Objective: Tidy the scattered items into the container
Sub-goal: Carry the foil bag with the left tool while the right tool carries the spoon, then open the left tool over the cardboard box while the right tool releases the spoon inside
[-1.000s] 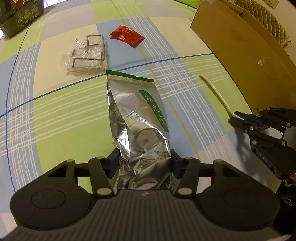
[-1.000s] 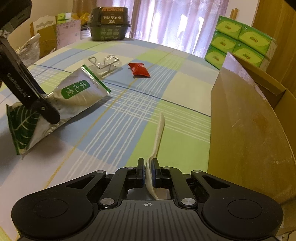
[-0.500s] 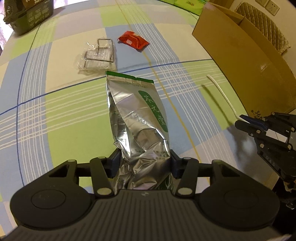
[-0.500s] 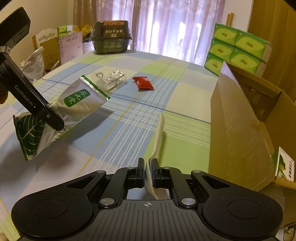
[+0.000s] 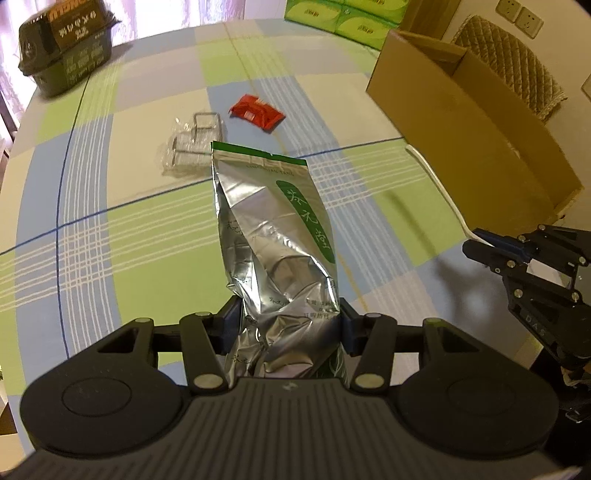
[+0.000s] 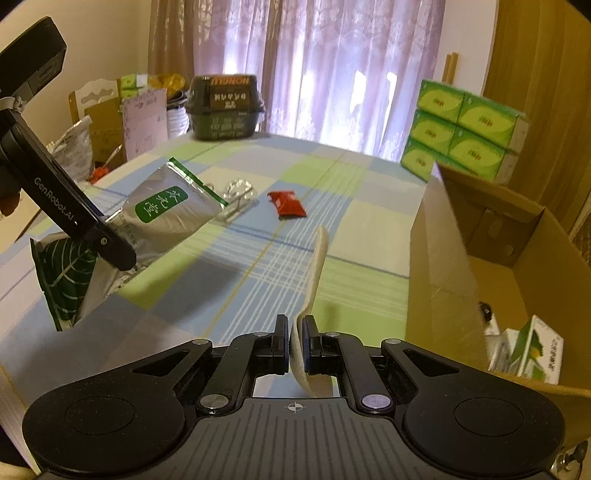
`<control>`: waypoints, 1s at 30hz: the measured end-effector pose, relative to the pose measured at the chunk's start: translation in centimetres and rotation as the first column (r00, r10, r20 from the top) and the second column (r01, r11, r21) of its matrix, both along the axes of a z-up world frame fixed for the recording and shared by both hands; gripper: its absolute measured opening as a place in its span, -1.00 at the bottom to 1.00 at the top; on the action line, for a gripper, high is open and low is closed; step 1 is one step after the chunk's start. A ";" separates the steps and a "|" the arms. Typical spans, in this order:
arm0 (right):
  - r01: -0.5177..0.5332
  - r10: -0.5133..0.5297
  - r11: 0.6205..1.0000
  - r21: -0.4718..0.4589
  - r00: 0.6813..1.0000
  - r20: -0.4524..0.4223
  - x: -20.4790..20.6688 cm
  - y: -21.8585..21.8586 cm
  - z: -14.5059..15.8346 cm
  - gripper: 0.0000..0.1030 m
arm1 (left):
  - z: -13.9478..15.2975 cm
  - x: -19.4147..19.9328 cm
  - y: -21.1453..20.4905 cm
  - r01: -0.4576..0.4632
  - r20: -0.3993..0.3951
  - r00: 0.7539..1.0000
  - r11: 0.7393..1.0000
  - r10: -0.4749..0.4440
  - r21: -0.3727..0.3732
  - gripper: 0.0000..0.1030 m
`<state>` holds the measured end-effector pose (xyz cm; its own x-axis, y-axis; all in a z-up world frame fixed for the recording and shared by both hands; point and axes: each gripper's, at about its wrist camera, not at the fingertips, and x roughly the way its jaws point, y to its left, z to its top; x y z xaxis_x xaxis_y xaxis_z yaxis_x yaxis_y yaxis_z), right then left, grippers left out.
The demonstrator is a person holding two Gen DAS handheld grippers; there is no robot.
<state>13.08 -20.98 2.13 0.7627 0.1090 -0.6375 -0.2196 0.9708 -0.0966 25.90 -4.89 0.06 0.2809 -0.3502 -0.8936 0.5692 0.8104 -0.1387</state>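
dark tub (image 5: 64, 35): far left corner of the desk (image 5: 110, 258), well apart from the work; probably not part of the tidy.
wire rack in clear wrap (image 5: 195, 144): lies flat on the desk, mid-left, beyond the pouch top; untouched, waits its turn.
left claw (image 5: 284, 325): clamped on the lower part of the foil pouch (image 5: 273, 229), one finger on each side.
foil pouch: lifted clear of the desk, top seal pointing away from the claw; in the right wrist view it (image 6: 162, 206) hangs tilted with the green bottom end low. Gripped near the bottom, so the long top part is free to go into the box first, my guess.
red packet (image 5: 256, 112): flat on the desk, just right of the wire rack, toward the far side; not yet picked.
right claw (image 6: 294, 343): closed on the white spoon (image 6: 314, 269), pinching the bowl end edge-on, handle sticking forward and up.
white spoon: off the desk, near the box wall; thin-edge grip probably because it lay flat, could slip or twist.
cardboard box (image 6: 443, 280): right edge of the desk, flaps open; the container. Already holds a green-and-white carton (image 6: 535, 347).
step: both claws loaded, carrying toward the box; drop not yet done.
risk: box's near wall stands high, both loads must clear it.
left to do: rack and red packet.
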 end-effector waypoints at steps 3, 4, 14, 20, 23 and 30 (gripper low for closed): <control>0.004 -0.004 1.000 -0.002 1.000 0.028 -0.5 -0.2 1.2 -0.83 | 1.1 -0.7 -0.5 0.009 0.013 1.000 1.000 -0.008 -0.010 -0.08; 0.007 -0.006 1.000 -0.003 0.999 0.039 -0.6 -0.3 1.7 -0.83 | 1.5 -0.9 -0.7 0.012 0.019 1.000 1.000 -0.012 -0.013 -0.08; 0.064 -0.062 0.998 -0.008 0.986 0.158 -2.0 -2.9 6.2 -0.83 | 5.5 -2.7 -5.4 0.076 0.068 0.995 0.995 -0.071 -0.065 -0.08; 0.136 -0.129 0.990 -0.022 0.971 0.203 -2.6 -6.7 8.1 -0.83 | 8.0 -3.5 -10.1 0.136 0.095 0.987 0.985 -0.126 -0.103 -0.08; 0.170 -0.159 0.985 -0.035 0.965 0.209 -2.7 -8.9 8.5 -0.83 | 8.9 -3.7 -12.9 0.164 0.104 0.983 0.979 -0.152 -0.117 -0.08; 0.228 -0.217 0.973 -0.034 0.954 0.207 -2.6 -13.7 8.5 -0.83 | 9.2 -3.0 -18.8 0.177 0.072 0.983 0.968 -0.166 -0.181 -0.08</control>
<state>10.45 -34.67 10.66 0.8762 -0.1100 -0.4693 0.0310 0.9845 -0.1728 22.85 -23.69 9.31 0.2495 -0.5557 -0.7931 0.7084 0.6631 -0.2417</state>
